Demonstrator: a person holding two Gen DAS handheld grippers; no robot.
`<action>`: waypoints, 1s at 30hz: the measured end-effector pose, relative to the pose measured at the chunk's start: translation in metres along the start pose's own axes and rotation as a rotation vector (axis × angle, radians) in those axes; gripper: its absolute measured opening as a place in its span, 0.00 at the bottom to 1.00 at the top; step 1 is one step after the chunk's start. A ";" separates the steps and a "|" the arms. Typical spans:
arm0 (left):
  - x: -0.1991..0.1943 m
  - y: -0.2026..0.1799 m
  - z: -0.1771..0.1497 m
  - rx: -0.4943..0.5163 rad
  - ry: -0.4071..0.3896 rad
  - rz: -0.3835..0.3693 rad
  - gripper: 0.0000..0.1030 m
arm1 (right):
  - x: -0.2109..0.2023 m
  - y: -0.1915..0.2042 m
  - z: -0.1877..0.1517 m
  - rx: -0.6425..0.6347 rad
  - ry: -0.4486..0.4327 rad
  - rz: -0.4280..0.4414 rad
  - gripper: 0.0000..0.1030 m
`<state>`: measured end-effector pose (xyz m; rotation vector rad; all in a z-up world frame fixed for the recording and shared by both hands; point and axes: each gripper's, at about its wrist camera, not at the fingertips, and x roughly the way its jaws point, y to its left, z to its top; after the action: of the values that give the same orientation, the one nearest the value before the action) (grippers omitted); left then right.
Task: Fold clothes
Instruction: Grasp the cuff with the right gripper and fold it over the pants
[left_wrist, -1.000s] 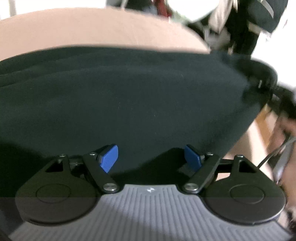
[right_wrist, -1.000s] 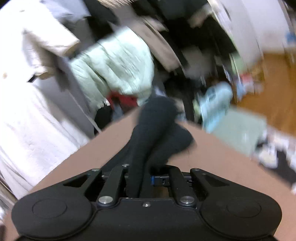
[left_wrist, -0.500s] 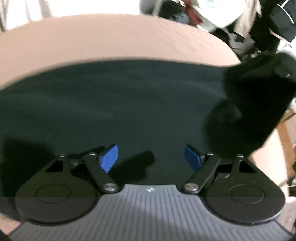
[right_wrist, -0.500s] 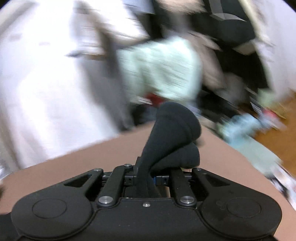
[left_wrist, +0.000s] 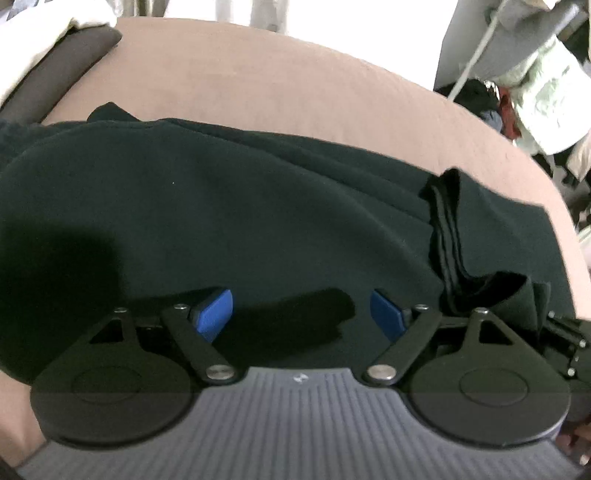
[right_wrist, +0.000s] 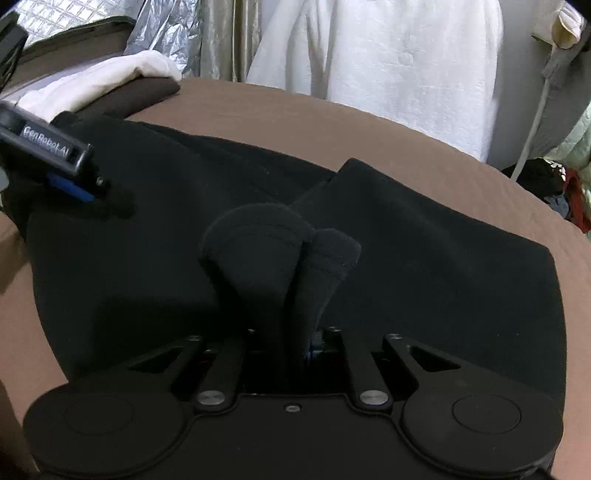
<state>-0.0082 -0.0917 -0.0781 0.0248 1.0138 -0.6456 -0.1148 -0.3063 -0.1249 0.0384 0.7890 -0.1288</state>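
A brown bed surface is filling both views, and a large black garment is lying spread across most of it, reaching nearly from one side of the surface to the other. In the right wrist view, one corner of the garment is lying doubled back over the main body as a flat dark panel. Beyond the far edge of the surface, a white textured cloth is hanging, with silvery sheeting at the far left. At the far left corner, a folded white cloth is resting on top of a dark brown one. The right gripper is clenching a bunched fold of the black garment, which is rising out from between its jaws in two rounded lobes. The left gripper is hovering low over the garment with its blue pads standing wide apart and nothing between them; its jaws have just been opening a little further. In the left wrist view, a ridge of gathered black fabric is running towards the lower right, where the edge of the right gripper is showing.
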 end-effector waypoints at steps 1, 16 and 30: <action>-0.001 -0.003 0.000 0.009 -0.009 -0.025 0.80 | -0.006 -0.006 0.000 0.040 -0.017 0.021 0.12; 0.017 -0.032 -0.035 0.252 0.093 0.052 0.82 | -0.017 0.017 -0.019 -0.115 0.100 0.046 0.20; 0.006 -0.004 -0.009 0.192 0.109 0.091 0.83 | -0.087 -0.009 -0.014 0.041 -0.024 0.481 0.55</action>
<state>-0.0151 -0.0952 -0.0861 0.2755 1.0465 -0.6618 -0.1862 -0.3048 -0.0729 0.2629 0.7336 0.3103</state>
